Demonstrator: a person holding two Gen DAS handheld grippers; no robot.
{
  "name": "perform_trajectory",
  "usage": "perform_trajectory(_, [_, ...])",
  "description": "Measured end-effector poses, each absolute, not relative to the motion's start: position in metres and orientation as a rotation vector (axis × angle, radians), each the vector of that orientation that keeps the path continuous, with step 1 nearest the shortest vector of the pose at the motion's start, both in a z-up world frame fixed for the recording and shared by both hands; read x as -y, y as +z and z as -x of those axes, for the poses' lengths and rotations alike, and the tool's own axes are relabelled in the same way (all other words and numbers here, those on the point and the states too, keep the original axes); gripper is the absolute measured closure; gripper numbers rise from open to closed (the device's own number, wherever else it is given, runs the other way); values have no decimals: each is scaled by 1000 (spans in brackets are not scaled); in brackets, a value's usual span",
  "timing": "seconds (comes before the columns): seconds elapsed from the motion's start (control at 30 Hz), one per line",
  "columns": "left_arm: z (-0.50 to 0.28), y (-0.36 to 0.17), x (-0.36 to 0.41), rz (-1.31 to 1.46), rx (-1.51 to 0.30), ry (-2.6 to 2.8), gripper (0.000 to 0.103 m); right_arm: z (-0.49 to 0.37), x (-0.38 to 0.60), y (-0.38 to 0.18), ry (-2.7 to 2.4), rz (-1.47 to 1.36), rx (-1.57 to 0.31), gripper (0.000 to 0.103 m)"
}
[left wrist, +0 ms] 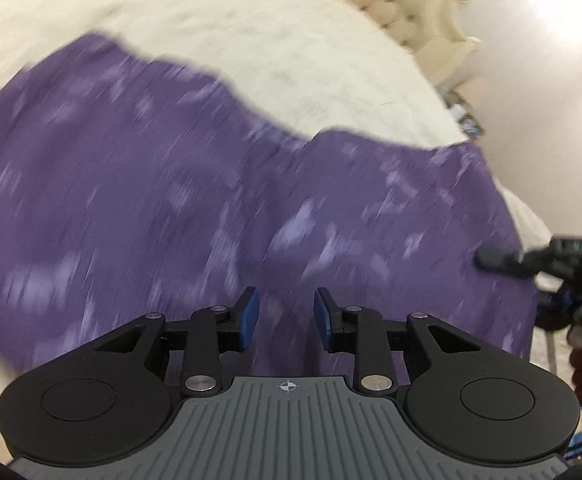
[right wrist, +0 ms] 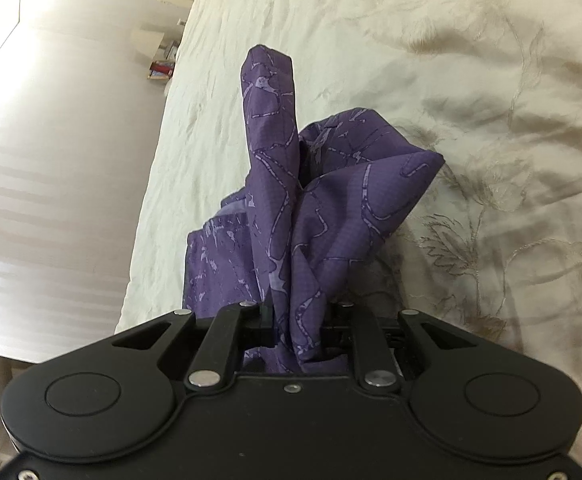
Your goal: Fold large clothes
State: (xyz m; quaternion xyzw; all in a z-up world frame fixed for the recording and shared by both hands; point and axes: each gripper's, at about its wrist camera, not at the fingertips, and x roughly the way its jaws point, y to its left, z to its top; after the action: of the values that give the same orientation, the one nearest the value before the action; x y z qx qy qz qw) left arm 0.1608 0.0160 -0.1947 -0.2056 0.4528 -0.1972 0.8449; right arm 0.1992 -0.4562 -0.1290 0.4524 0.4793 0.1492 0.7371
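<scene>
The purple patterned garment [left wrist: 211, 200] lies spread over the cream bedspread [left wrist: 251, 40] of a bed, its far edge wavy and uneven rather than squared. In the left wrist view, which is blurred, the left gripper [left wrist: 287, 316] is above the cloth with its blue-padded fingers [left wrist: 251, 312] parted and nothing between them. The right gripper [right wrist: 297, 320] has its fingers closed on a bunched handful of the same garment [right wrist: 311, 208], which stands up in crumpled peaks ahead of it over the embroidered bedspread [right wrist: 491, 120], near the bed's edge and the pale floor [right wrist: 51, 160]. In the left view that right gripper [left wrist: 503, 258] shows at the garment's right side. Judging by the loose spread and the gathered corner, folding looks barely begun: no neat crease or stacked layer is visible, so the first fold seems to be in hand, with all the squaring and later folds left to do.
</scene>
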Motion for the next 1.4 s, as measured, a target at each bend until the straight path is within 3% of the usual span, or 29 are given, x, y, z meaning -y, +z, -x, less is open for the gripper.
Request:
perform_trajectory(0.4, [-293, -226, -3, 393, -1148, -517, 73, -196, 409, -91, 189, -954, -995, 78])
perform_trajectory(0.8, [-279, -175, -151, 442, -992, -380, 72, -239, 322, -59, 232, -1042, -1026, 77])
perform_trajectory(1.2, [-234, -170, -257, 464, -1022, -222, 72, -321, 160, -128, 330, -959, -1181, 74])
perform_trajectory(1.27, [-229, -168, -262, 453, -1019, -227, 72, -326, 143, -137, 327, -913, -1206, 71])
perform_trajectory(1.4, [-226, -159, -261, 422, -996, -260, 72, -337, 116, -151, 387, -827, -1225, 50])
